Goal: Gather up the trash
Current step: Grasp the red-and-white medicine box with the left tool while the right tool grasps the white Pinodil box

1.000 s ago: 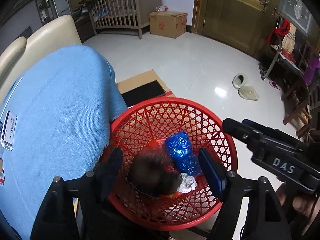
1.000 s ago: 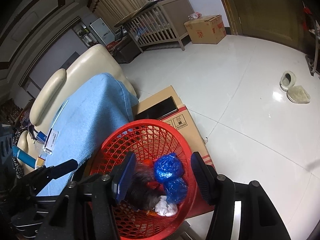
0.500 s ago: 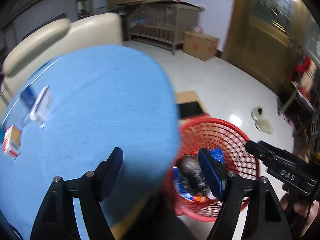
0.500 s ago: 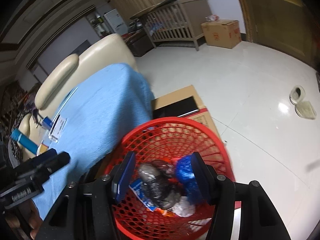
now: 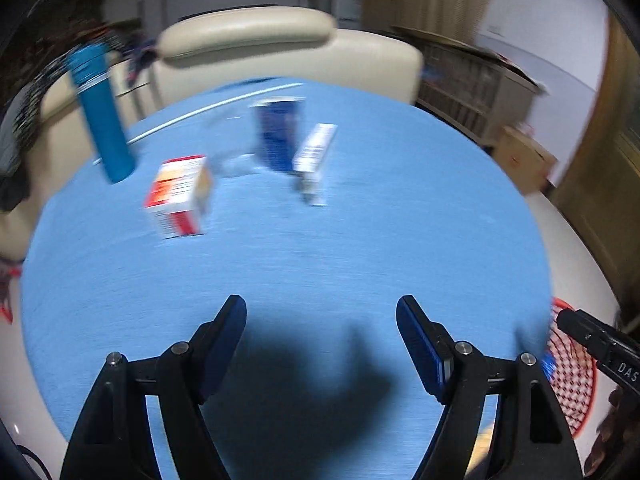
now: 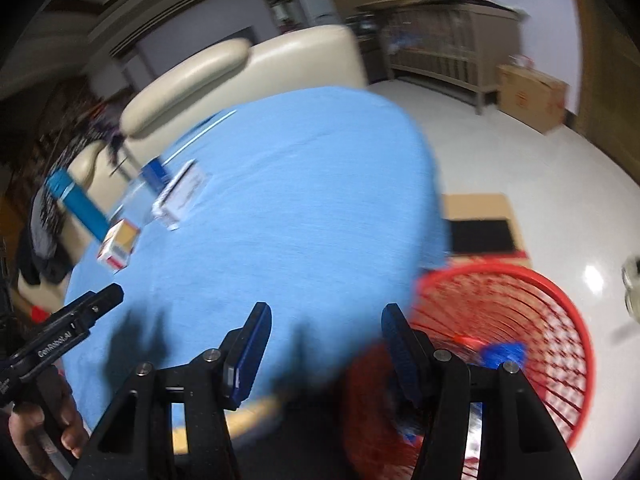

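Left claw [image 5: 320, 344] spread wide, nothing between the pads, poised above the blue-covered table [image 5: 360, 240] without touching it. Right claw [image 6: 326, 348] likewise parted and empty, straddling the table edge and the red basket [image 6: 560, 320]. From the left wrist: upright teal cylinder [image 5: 102, 116] at 10 o'clock, red-and-white box [image 5: 178, 196] just right of it, dark blue box [image 5: 278, 136] at 12 touching a white carton [image 5: 314, 156]; only a sliver of basket at 4 o'clock, behind the tip of the other tool. From the right wrist: basket open at 4 o'clock, beside the table's edge, with blue wrapper [image 6: 500, 354] inside and other contents too blurred to name; flattened cardboard [image 6: 480, 216] on the floor behind; table items crowded small at 9 to 10 o'clock.
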A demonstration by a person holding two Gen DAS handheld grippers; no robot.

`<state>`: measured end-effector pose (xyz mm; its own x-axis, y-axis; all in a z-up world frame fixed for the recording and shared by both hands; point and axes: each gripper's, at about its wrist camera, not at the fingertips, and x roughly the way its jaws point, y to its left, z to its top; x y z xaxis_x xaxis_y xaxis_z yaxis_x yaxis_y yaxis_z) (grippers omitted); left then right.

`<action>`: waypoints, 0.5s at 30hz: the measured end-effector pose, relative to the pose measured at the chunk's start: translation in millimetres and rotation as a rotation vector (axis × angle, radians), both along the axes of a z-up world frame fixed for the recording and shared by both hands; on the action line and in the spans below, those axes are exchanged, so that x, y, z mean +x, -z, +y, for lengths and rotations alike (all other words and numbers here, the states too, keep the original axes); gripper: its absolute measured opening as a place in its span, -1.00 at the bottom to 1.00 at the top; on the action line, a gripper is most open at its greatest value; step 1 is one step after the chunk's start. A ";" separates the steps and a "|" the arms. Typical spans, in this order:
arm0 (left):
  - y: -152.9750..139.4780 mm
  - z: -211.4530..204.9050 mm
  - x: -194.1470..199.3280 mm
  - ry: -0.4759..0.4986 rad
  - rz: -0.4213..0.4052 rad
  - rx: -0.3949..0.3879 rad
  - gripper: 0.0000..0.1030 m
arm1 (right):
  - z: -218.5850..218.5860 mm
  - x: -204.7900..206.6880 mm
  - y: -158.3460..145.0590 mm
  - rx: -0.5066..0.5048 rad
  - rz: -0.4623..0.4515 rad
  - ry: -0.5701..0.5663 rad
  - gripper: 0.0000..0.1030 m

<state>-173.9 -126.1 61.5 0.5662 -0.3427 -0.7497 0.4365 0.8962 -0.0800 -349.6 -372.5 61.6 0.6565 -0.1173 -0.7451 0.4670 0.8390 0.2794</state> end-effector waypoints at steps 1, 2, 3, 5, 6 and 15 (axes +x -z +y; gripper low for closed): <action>1.8 11.1 5.2 -0.023 0.002 -0.005 0.52 | 10.2 15.4 -2.3 -0.010 0.002 -0.029 0.19; 4.7 22.6 11.2 -0.051 0.007 -0.012 0.52 | 18.0 27.1 -3.7 -0.015 0.003 -0.052 0.19; 7.2 31.4 14.8 -0.069 0.008 -0.018 0.52 | 26.5 41.2 -5.7 -0.017 0.002 -0.078 0.19; 10.9 47.0 20.3 -0.108 0.007 -0.029 0.52 | 43.7 70.7 -10.7 -0.025 0.000 -0.120 0.19; 12.6 54.4 23.2 -0.124 0.008 -0.032 0.52 | 53.4 90.0 -13.4 -0.026 -0.006 -0.145 0.19; 24.3 100.2 46.7 -0.215 0.033 -0.054 0.52 | 106.2 229.5 -16.3 -0.013 0.002 -0.218 0.19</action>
